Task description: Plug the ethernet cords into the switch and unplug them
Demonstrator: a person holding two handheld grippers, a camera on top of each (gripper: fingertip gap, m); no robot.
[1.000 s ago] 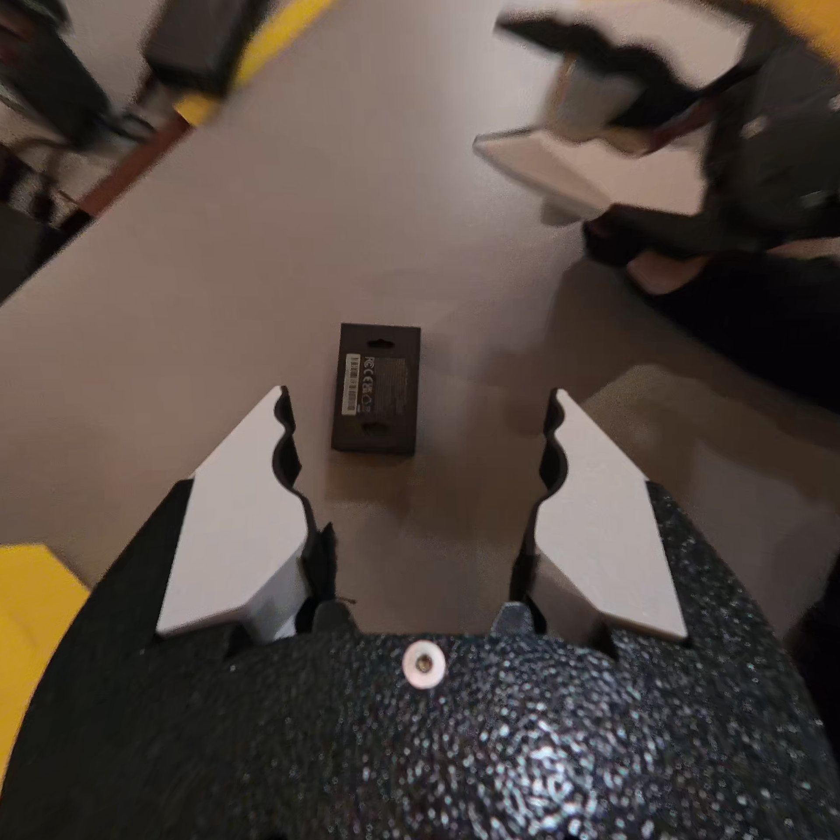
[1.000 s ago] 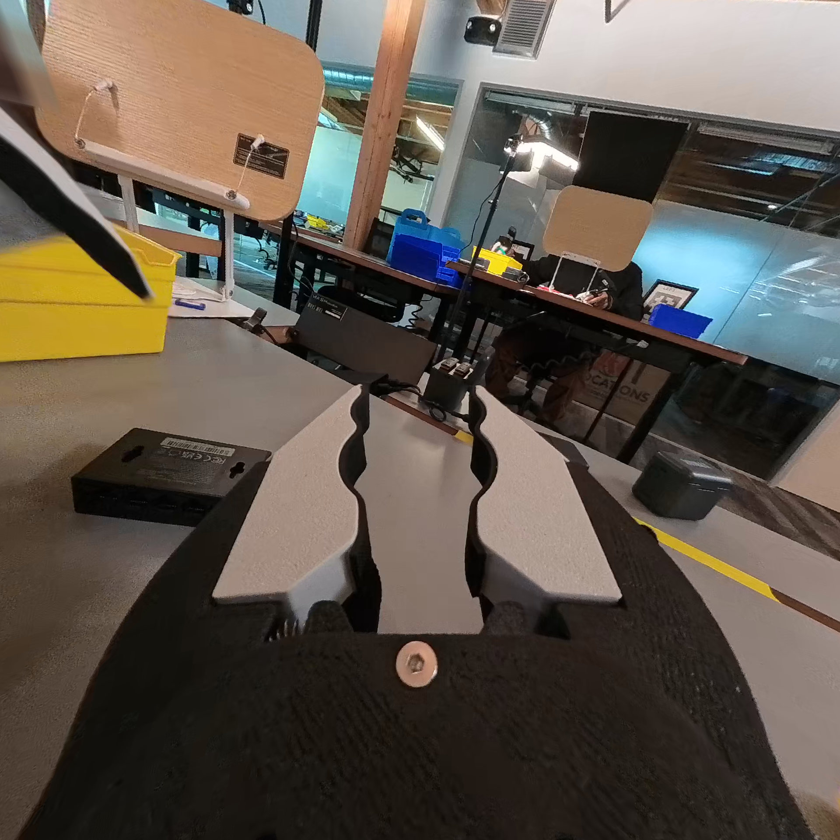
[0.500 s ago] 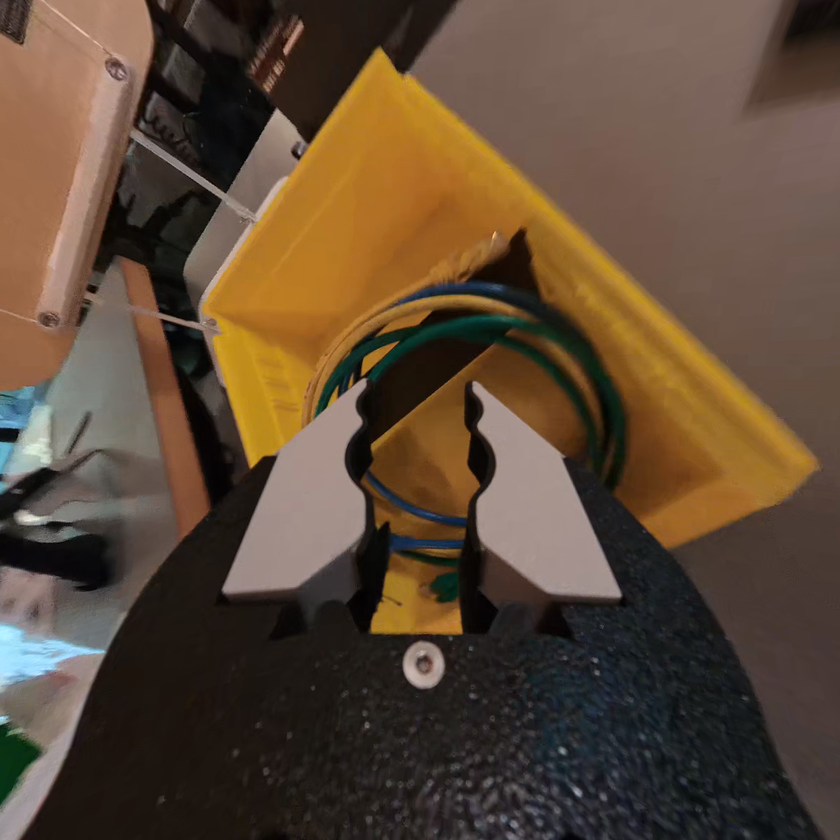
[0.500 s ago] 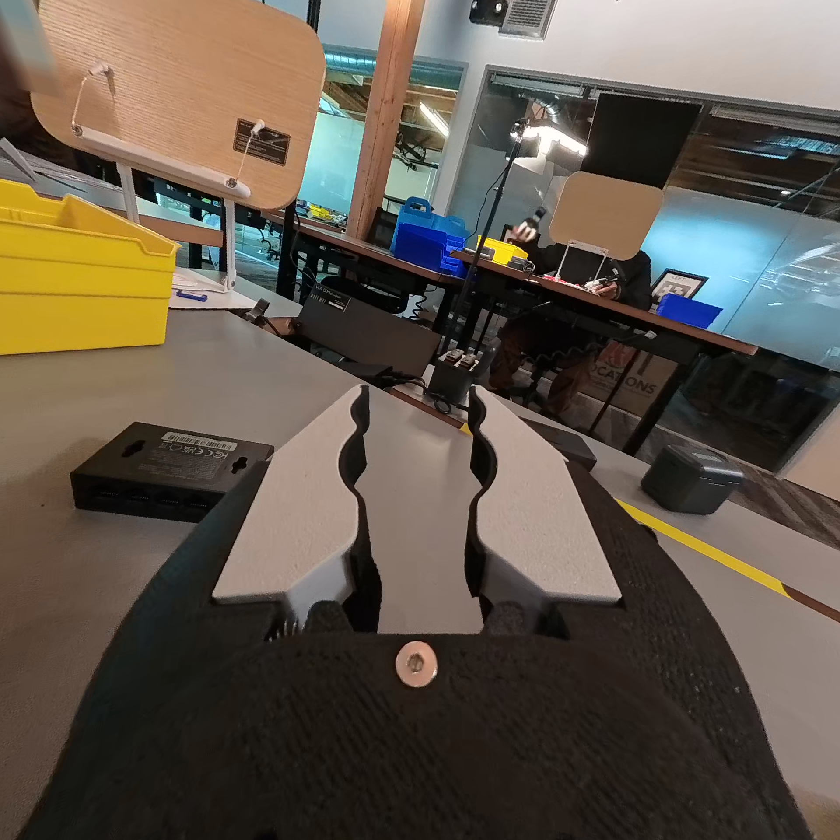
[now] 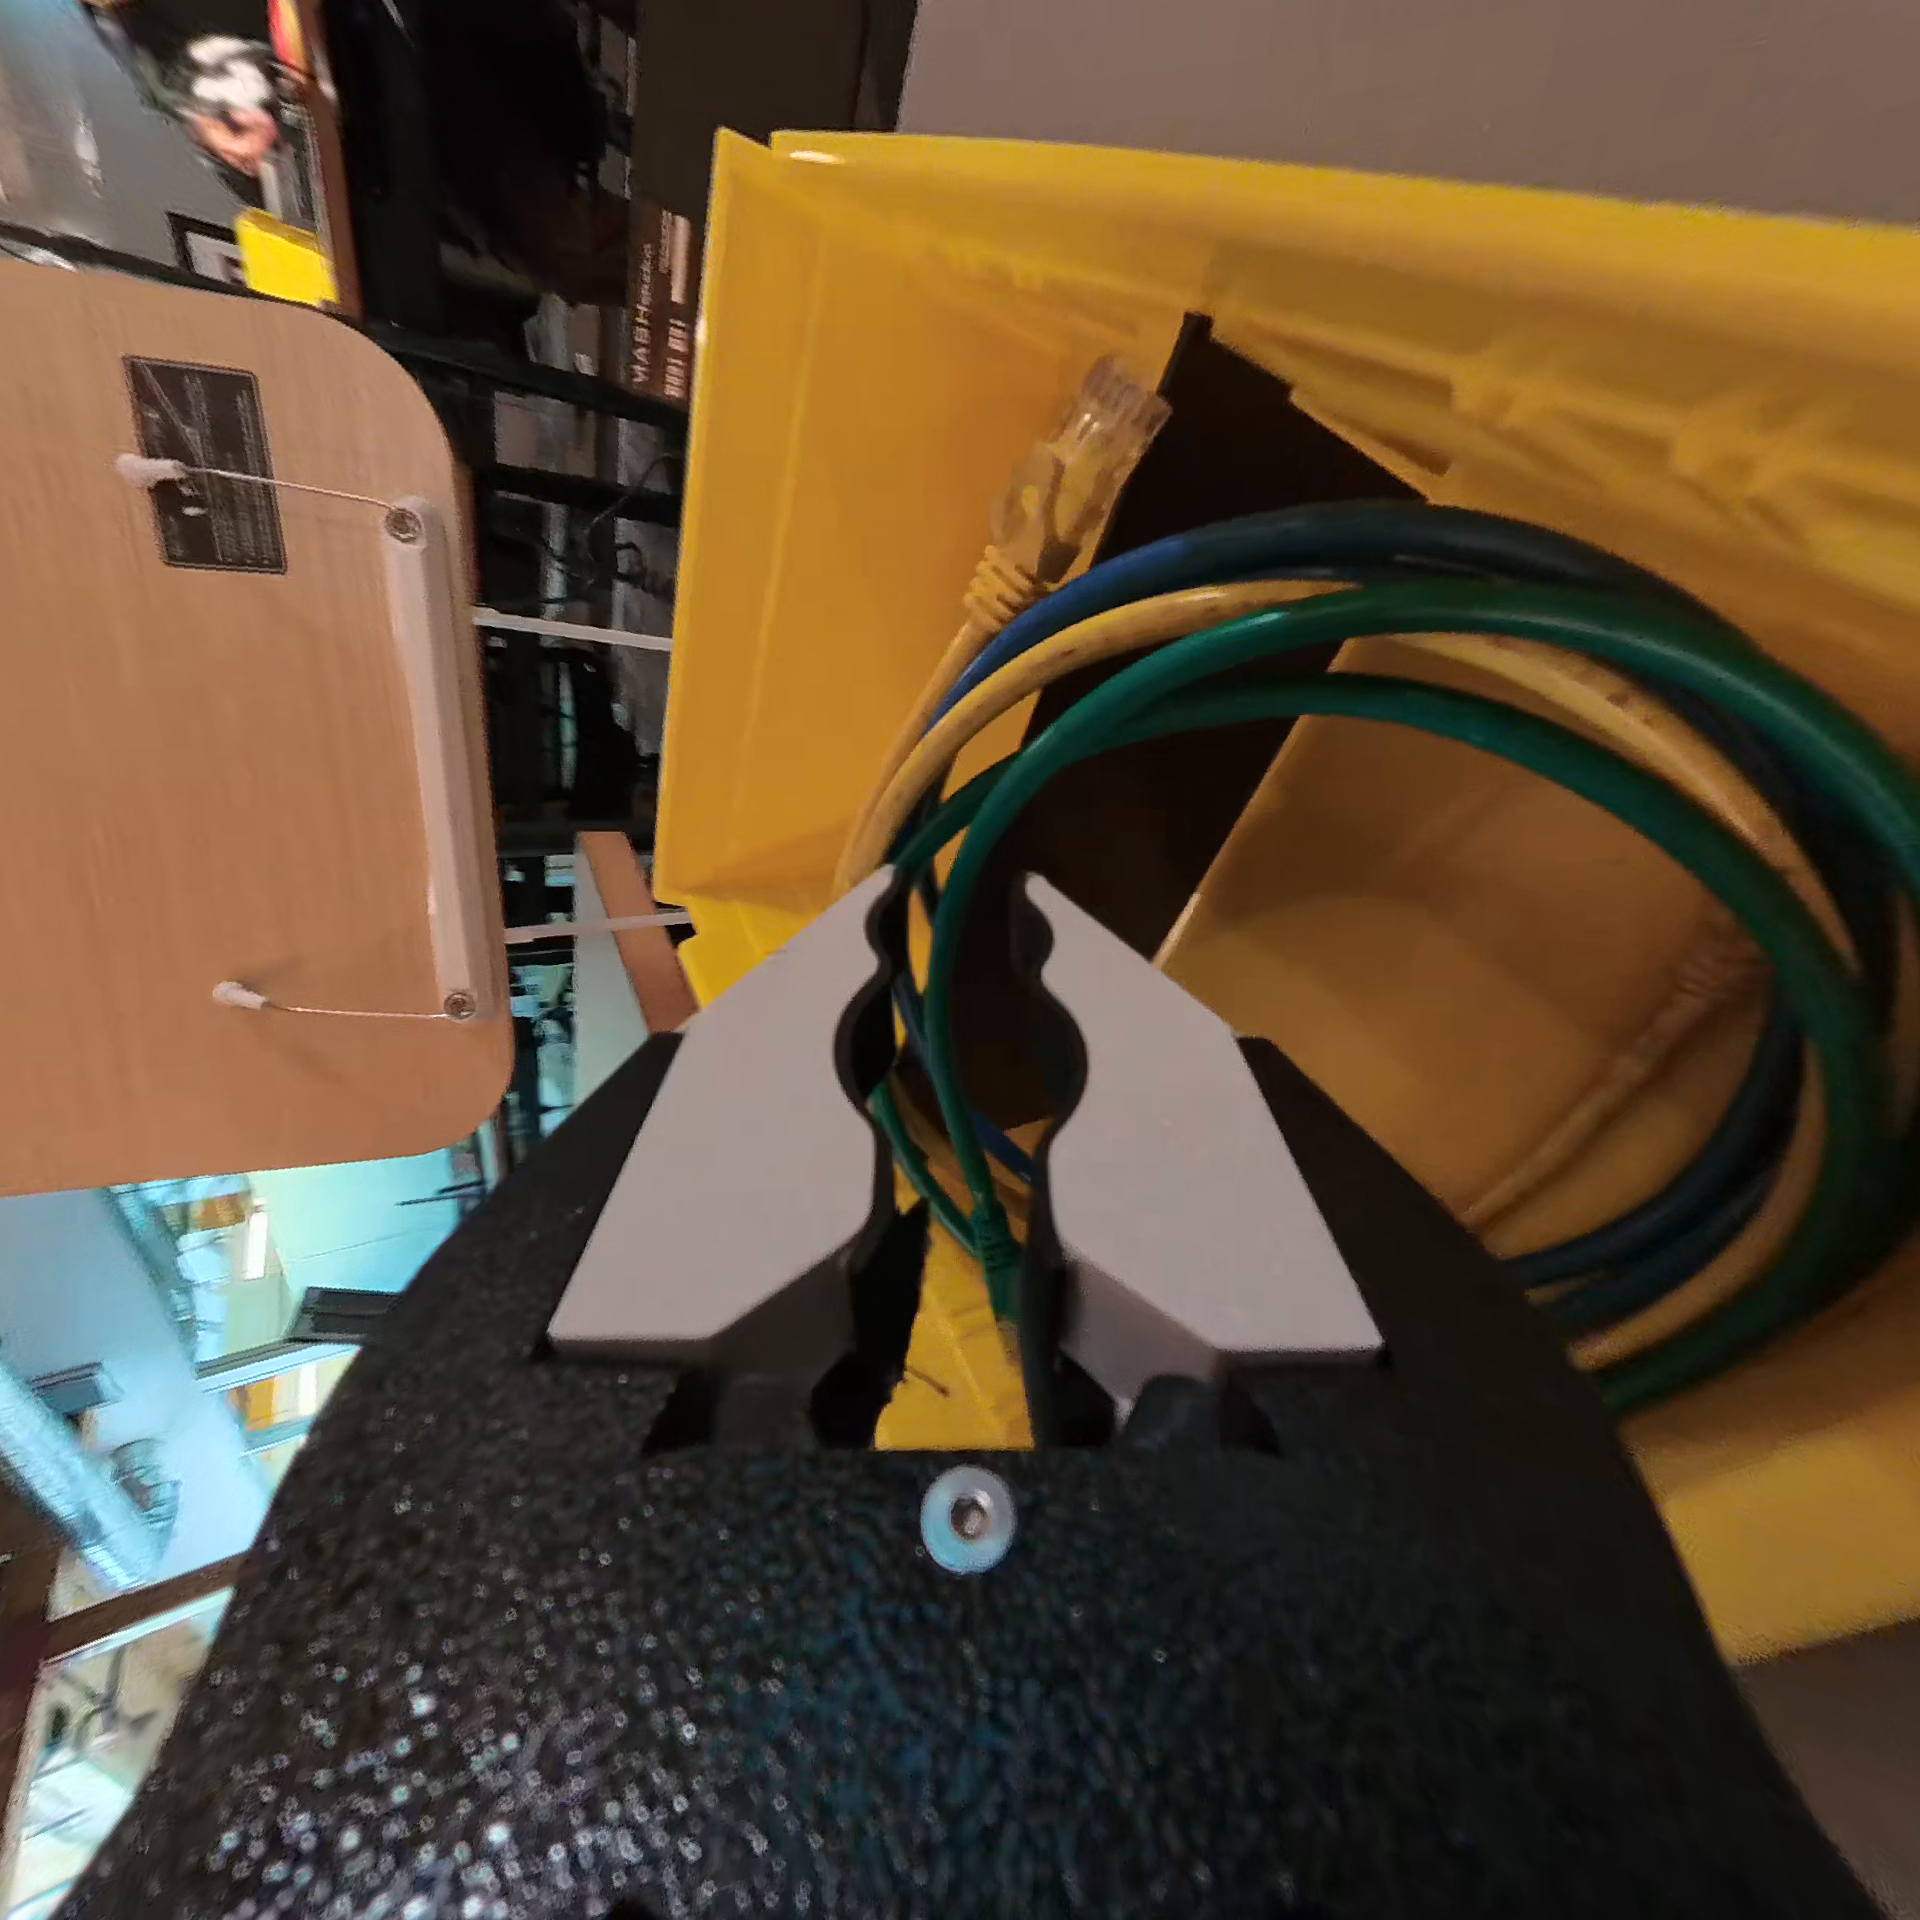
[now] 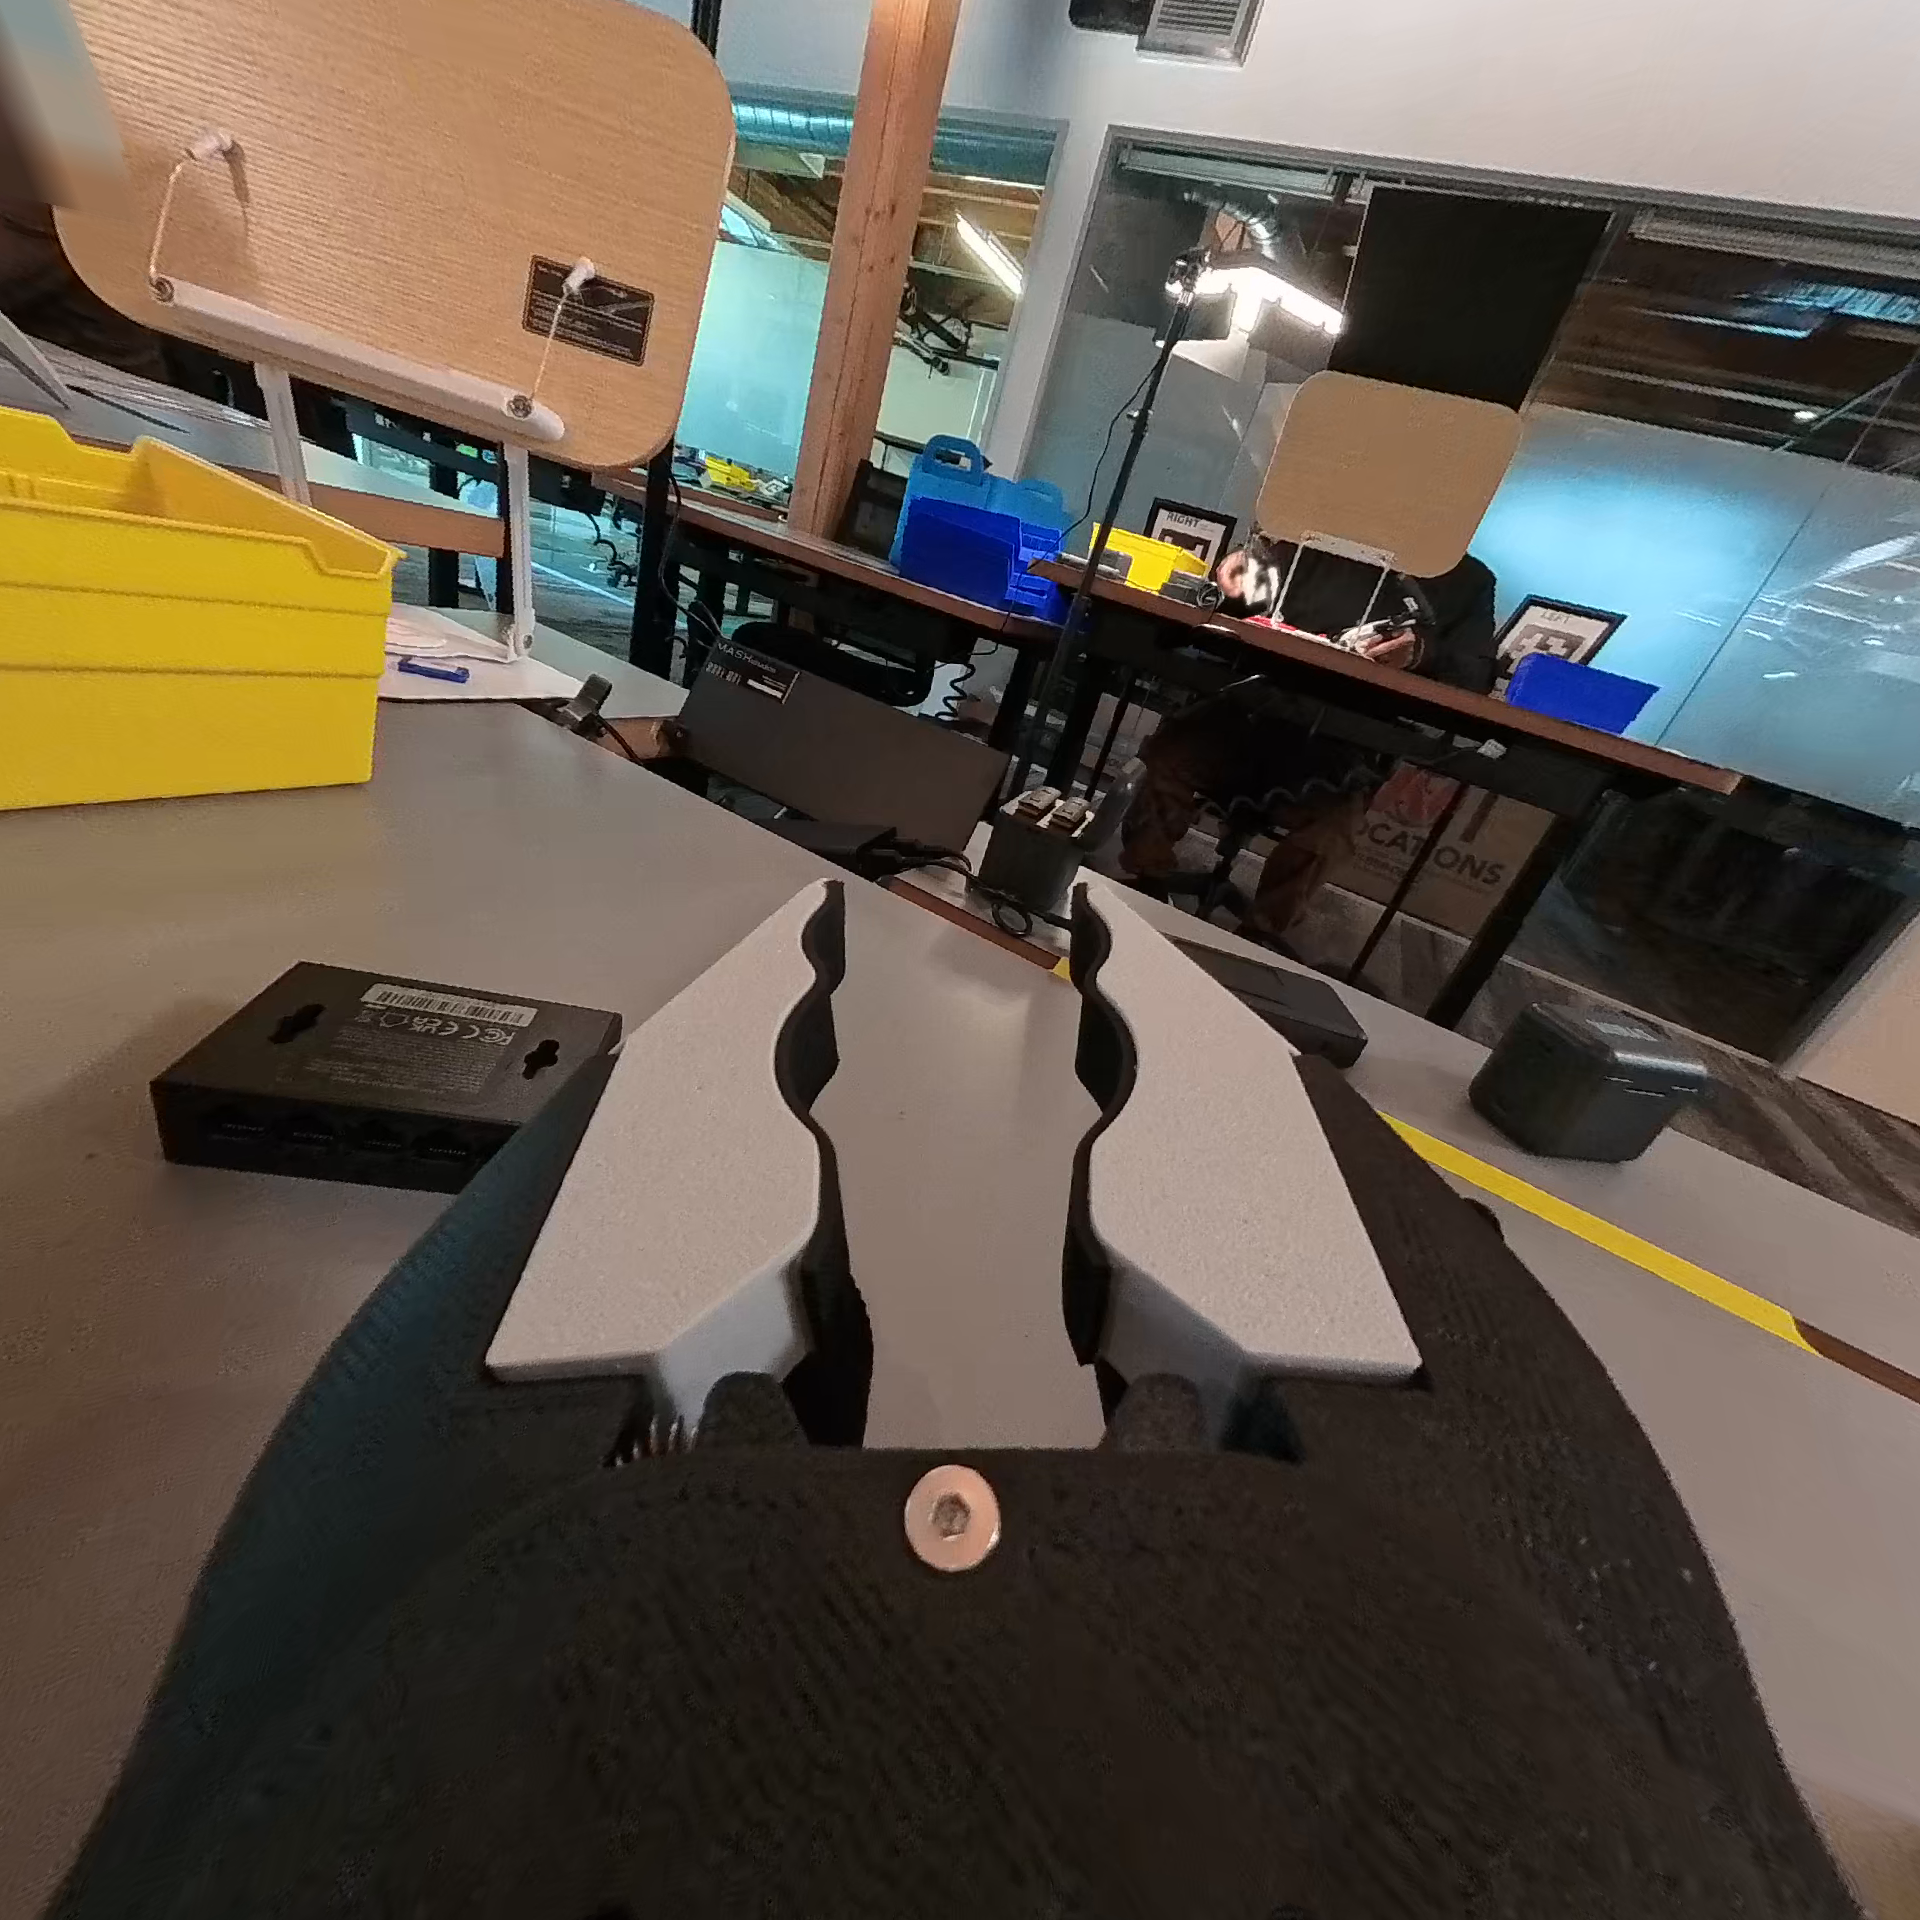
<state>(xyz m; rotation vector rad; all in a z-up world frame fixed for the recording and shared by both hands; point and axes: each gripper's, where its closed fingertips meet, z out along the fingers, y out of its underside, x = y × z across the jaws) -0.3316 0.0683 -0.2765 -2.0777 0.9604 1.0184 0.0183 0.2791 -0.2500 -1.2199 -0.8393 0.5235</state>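
Observation:
My left gripper reaches into a yellow bin that holds coiled ethernet cords. A green cord loops between its jaws, which stand narrowly apart and do not pinch it; the green plug lies near the right finger's base. A yellow cord's clear plug points up at the bin's back, and a blue cord lies in the same coil. My right gripper is open and empty, low over the grey table. The black switch lies left of it, ports facing me. The bin also shows in the right wrist view.
A wooden board on a white stand rises behind the bin. A black charger block, a flat black device and a black box sit near the table's far edge by a yellow tape line. A person sits at a far table. Across from one pair of fingers to the other is roughly 40 cm. The black switch is about 12 cm from my right fingertips and 30 cm from my left.
My left gripper swung from above the switch to the yellow bin, moved in on the cords and narrowed its jaws around the green cord. My right gripper has hardly moved.

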